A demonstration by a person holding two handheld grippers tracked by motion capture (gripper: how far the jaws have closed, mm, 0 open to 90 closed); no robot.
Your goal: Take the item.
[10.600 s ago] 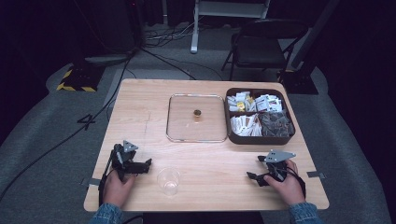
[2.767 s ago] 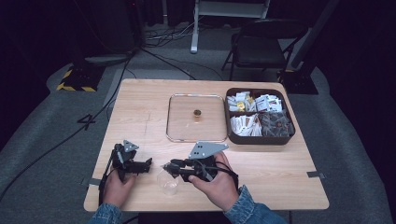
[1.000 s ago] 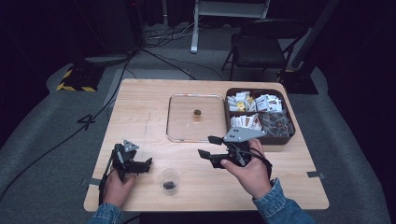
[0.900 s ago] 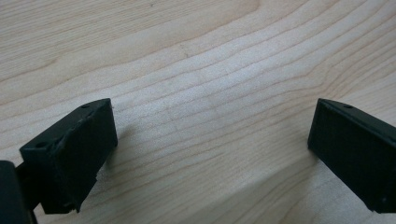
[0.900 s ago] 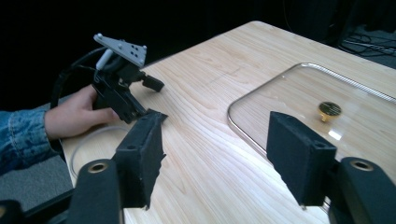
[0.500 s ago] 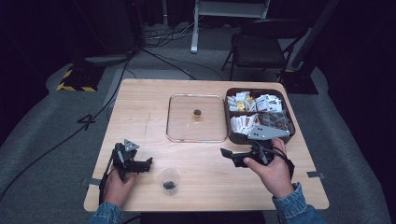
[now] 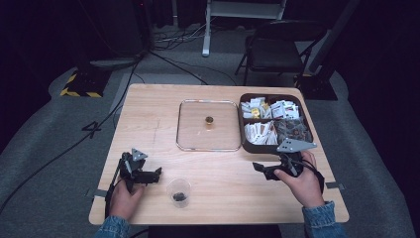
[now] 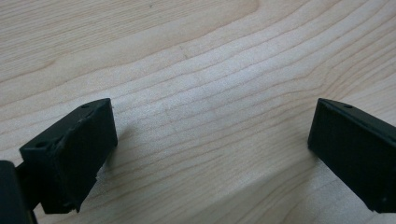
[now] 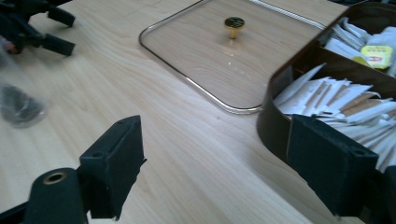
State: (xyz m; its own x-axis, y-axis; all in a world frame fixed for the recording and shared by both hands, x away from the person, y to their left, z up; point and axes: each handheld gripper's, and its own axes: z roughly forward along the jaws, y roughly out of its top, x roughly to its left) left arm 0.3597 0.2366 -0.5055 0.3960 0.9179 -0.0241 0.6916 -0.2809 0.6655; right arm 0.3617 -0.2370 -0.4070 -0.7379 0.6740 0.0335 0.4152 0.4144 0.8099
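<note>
**Both claws empty, cup sits near the front edge**

Your right hand (image 7: 303, 179) rests on the desk (image 7: 163, 114), low and to the right, just in front of the brown box (image 7: 246, 144). It holds the right claw (image 7: 259, 169) level, pointing left across the desk. The jaws of this claw have just been opening, and now they stand wide apart with nothing between them. In the right gripper view you look past them at bare wood, the glass lid and the corner of the box.

Your left hand (image 7: 124, 194) sits at the front left of the desk. The left claw (image 7: 154, 174) points right, toward the cup. Its jaws are wide apart too, and in the left gripper view there is just bare wood between them.

The small clear cup (image 7: 179, 191) stands upright near the front edge, between your two hands and closer to the left claw. It touches neither claw. Something small and dark lies in the bottom of it.

The brown box has compartments. They hold many little paper packets, mostly white, some with yellow, and one part holds darker stuff.

The square glass lid (image 7: 195, 130) with its gold knob (image 7: 209, 120) lies flat just beside the box, on its left.
</note>
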